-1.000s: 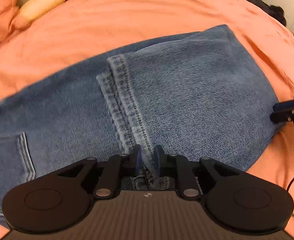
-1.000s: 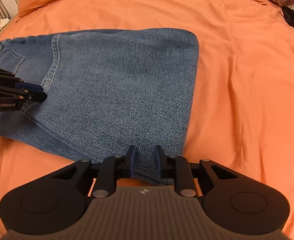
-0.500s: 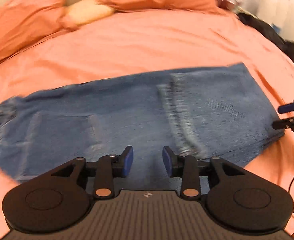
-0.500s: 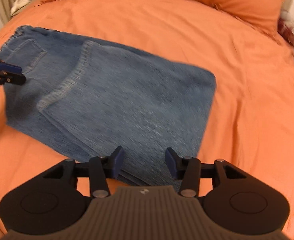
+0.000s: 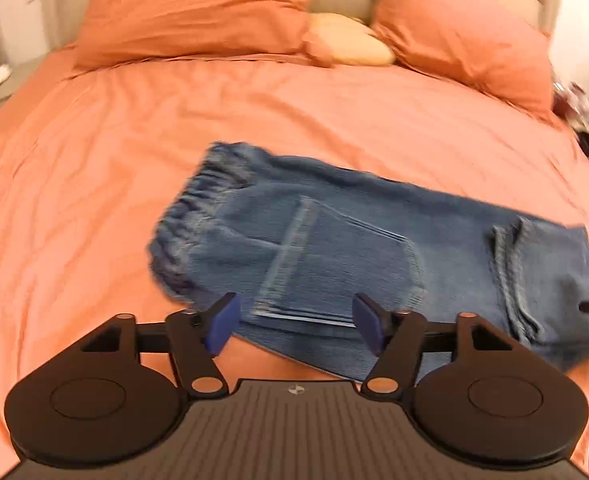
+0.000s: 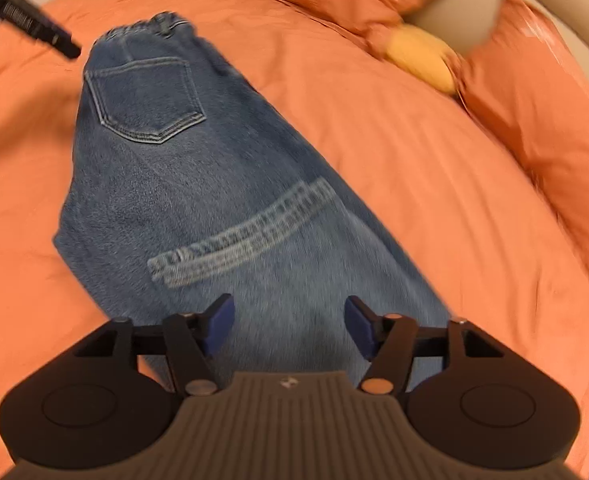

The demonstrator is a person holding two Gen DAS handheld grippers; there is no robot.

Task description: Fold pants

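On the orange bedspread [image 5: 94, 152] the jeans [image 6: 182, 184] lie folded once, hems [image 6: 246, 232] across the thigh, waistband [image 6: 162, 26] towards eleven o'clock in the right wrist view. The left gripper [image 5: 296, 326] hangs over the back pocket [image 5: 334, 264], jaws opening, nothing between them. The right gripper [image 6: 288, 330] is over the fold end, jaws also opening and empty. The first fold looks done; the next move probably calls for gripping the folded end's two corners and carrying them to the waistband.
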